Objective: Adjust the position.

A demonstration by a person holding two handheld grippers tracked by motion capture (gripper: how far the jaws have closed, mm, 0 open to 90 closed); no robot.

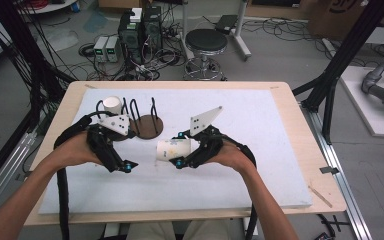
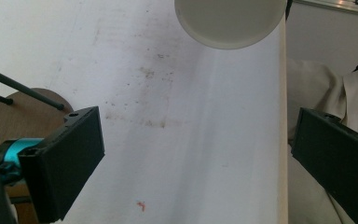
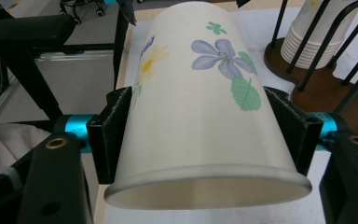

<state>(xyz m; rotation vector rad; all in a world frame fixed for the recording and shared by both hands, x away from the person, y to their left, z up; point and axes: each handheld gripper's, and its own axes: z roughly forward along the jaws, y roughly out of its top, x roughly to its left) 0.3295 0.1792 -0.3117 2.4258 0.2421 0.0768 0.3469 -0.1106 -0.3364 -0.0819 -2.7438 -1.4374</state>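
Where black jaws clamp it, the tapered paper cup (image 3: 205, 107) shows smooth, flower-printed walls.

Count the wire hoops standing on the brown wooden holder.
3 show in the high view: one around the stack of paper cups at the wooden holder's left end, one in the middle and one at the right. The left tool may hide more.

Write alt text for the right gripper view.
The right tongs clamp a flowered paper cup by its sides, rim toward the camera. Behind it to the right, a cup stack sits in a wire rack on the white board.
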